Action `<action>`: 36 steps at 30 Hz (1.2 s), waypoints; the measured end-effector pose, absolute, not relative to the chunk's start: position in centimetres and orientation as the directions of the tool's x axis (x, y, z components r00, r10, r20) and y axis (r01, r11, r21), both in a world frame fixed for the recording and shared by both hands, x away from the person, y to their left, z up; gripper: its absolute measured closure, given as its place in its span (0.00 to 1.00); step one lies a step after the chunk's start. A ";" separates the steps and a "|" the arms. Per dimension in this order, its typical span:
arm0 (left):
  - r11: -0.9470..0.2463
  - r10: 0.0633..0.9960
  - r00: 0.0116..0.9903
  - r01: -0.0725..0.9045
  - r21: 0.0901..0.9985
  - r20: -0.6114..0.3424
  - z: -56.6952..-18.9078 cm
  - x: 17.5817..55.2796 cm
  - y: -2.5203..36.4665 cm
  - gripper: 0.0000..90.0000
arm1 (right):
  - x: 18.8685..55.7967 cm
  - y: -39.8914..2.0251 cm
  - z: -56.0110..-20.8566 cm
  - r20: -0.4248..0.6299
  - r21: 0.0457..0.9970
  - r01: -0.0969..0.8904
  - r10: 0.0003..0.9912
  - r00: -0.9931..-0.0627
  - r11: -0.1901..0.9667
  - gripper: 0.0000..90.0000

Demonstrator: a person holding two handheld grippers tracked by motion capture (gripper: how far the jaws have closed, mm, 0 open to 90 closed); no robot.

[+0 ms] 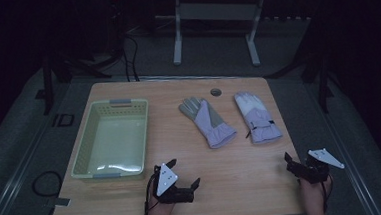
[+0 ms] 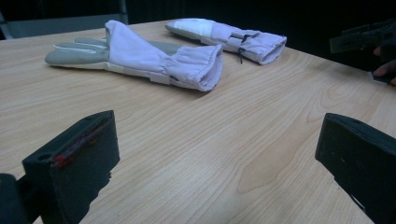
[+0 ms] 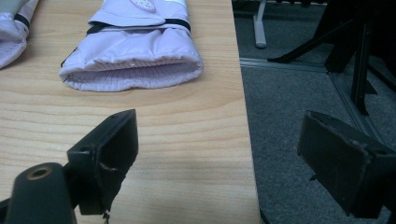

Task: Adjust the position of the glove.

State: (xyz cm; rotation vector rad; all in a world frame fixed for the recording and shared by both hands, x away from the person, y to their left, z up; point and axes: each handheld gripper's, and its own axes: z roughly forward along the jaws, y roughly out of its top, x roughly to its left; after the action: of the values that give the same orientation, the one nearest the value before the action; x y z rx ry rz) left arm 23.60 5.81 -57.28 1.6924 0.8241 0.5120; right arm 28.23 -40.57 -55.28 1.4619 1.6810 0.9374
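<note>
My left tool (image 1: 185,174) sits low over the near edge of the counter (image 1: 233,185), jaws spread wide with nothing between them — in the left gripper view only bare wood grain lies in the gap. It points across the counter toward the gloves, well apart from both.

My right tool (image 1: 293,164) hangs at the near right corner of the counter, jaws also spread and empty. In the right gripper view one jaw is over the wood and the other is out past the counter's edge, above the grey floor (image 3: 299,116).

Left glove (image 1: 208,121): pale lilac with a grey palm and fingers, lying flat near the counter's middle, fingers toward the far side, cuff toward me and angled right. In the left gripper view its gathered cuff opens toward my tool.

Right glove (image 1: 257,117): lilac with a whiter finger end and a dark strap across the wrist, lying flat just right of the first one, not touching it. Its open cuff faces my right tool in the right gripper view, near but apart.

Pale green basket (image 1: 84,149) — slatted walls, grey handles — stands on the left half of the counter, nothing in it, just beyond my left tool.
</note>
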 end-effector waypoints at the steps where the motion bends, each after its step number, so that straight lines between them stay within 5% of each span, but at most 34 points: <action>1: -0.126 0.746 0.661 0.259 0.958 -0.080 -57.3 23.6 5.8 0.00 | 28.2 -40.6 -55.3 -0.049 0.873 0.478 0.993 -0.111 0.097 0.14; 11: -0.127 0.745 0.662 0.261 0.957 -0.082 -57.3 23.6 5.8 0.00 | 28.5 -40.6 -55.2 -0.027 0.857 0.509 0.993 -0.115 0.082 0.14; 30: -0.129 0.743 0.665 0.258 0.958 -0.079 -57.3 23.6 5.7 0.00 | 31.2 -39.2 -49.2 0.061 0.842 0.538 0.982 -0.181 0.047 0.19; 36: -0.128 0.740 0.668 0.255 0.958 -0.079 -57.3 23.6 5.7 0.00 | 32.5 -38.3 -47.7 0.071 0.857 0.513 0.973 -0.220 0.054 0.13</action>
State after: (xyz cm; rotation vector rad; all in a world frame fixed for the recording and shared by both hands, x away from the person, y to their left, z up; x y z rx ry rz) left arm 23.57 5.73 -57.28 1.6944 0.8146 0.5075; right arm 32.48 -38.27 -47.68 1.4881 1.7874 1.0833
